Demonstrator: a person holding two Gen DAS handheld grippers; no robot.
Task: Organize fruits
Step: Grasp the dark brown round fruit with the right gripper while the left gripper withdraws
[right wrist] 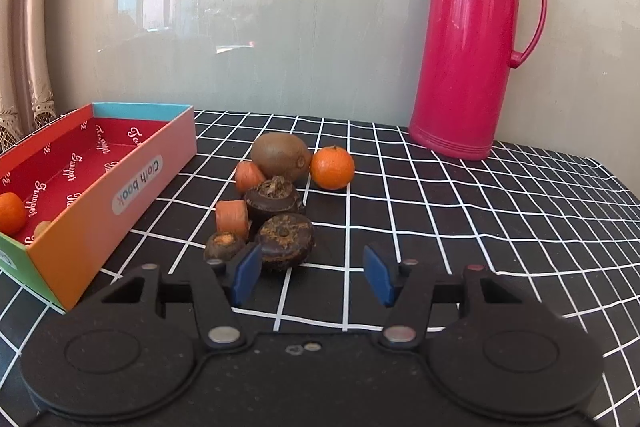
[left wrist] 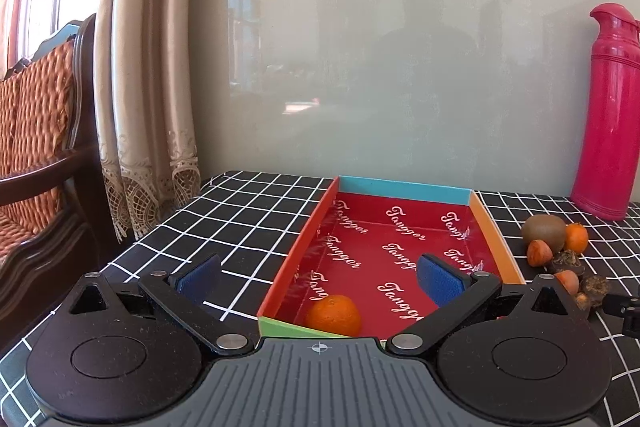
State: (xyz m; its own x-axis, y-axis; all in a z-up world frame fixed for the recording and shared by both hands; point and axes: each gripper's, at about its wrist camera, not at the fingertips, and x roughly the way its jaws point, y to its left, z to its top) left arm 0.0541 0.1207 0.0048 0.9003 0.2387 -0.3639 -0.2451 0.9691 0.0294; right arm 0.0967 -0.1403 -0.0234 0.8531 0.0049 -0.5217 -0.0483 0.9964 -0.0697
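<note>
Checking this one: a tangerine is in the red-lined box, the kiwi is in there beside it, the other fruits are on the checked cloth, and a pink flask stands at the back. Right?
Not quite. The kiwi is not in the box; the right wrist view shows it on the checked cloth among the other fruits. The tangerine in the box and the pink flask are as you say.

My open red-lined box [right wrist: 132, 183] lies on the checked table toward its left edge, one mandarin [left wrist: 333, 314] in its near left corner. Beside its right wall cluster a kiwi [right wrist: 280, 155], another mandarin [right wrist: 332, 167], carrot pieces [right wrist: 231, 215] and dark water chestnuts [right wrist: 285, 241].
</note>
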